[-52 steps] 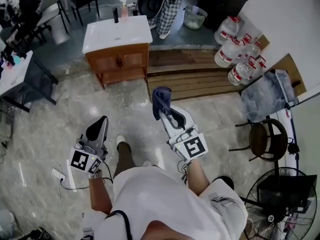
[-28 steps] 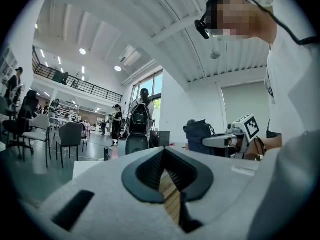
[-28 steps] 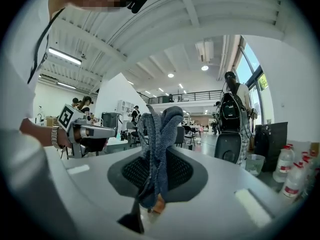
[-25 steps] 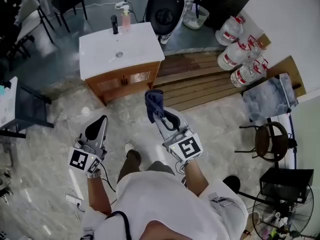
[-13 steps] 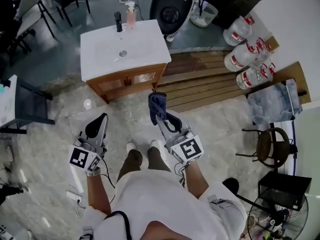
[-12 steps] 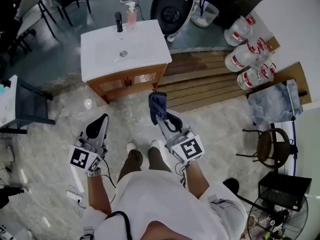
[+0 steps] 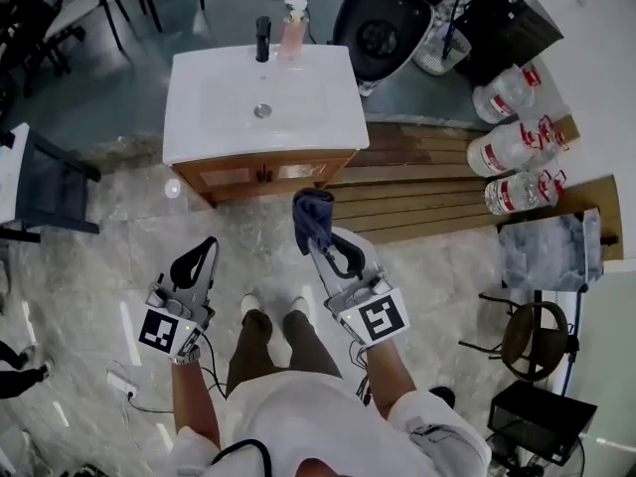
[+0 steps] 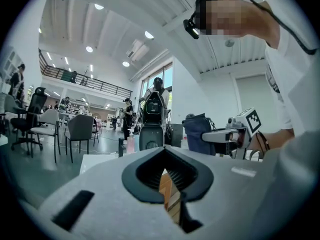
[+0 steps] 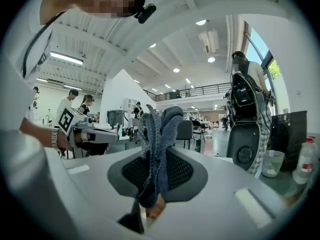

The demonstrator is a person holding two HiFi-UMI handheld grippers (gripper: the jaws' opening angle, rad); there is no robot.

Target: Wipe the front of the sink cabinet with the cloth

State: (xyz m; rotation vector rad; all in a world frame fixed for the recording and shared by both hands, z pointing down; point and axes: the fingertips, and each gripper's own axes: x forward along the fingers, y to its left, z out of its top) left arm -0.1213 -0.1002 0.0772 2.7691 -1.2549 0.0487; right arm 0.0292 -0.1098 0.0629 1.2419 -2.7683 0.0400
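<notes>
Head view: I'm standing facing the sink cabinet, with both forearms out in front of my torso. The left gripper is out past my left leg and points forward over the floor. The right gripper reaches further ahead, angled toward the cabinet's right half. The cloth, dark blue, is bunched at its tip. It sits near the wooden front but apart from it, with no contact. The white basin top is above, with the faucet and soap bottle at its back edge.

Left gripper view: the jaws are pressed together at the tips with nothing between them. Only a strip of the cabinet wood shows through the slot lower down. My right forearm and the cloth sit off to the right, level with this gripper.

Right gripper view: the jaws are clamped on the cloth. The fabric stands up in folds out of the pinch and a short tail hangs below. My left wrist and the left gripper show at the left.
</notes>
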